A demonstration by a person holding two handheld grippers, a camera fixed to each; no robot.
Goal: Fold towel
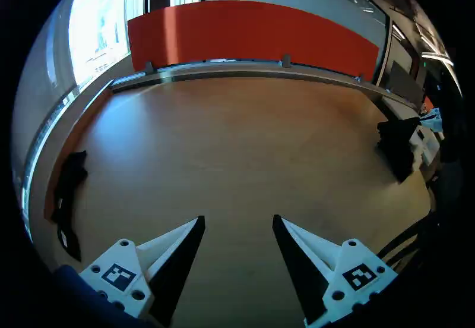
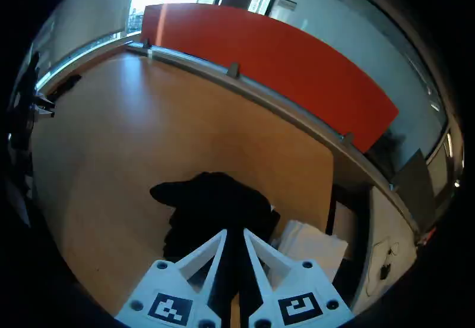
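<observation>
Since the dark towel [image 2: 208, 203] lies bunched in a heap near the right edge of the table [image 2: 119, 150], just beside a white folded stack [image 2: 312, 242], the step in hand looks like getting it out onto open wood before any fold is made. The right gripper [image 2: 235, 232] sits at the heap's near side with its fingers drawn almost together. Black pads against black cloth hide whether a fold is pinched between them, so I cannot tell if it grips. The left gripper [image 1: 238, 218] hangs spread wide over bare wood near the middle of the table, holding nothing. From there the towel [image 1: 398, 141] shows as a dark lump well off at the right edge.

To do this well, the right tongs should take a single corner or hem rather than a wad, then pull toward the centre, away from the white stack so that it stays undisturbed. The left tongs should cross over and find a second corner on the same hem. With both corners held, the cloth can be stretched flat. A dark item [image 1: 68, 191] lies at the left edge, well apart; what it is I cannot tell.
</observation>
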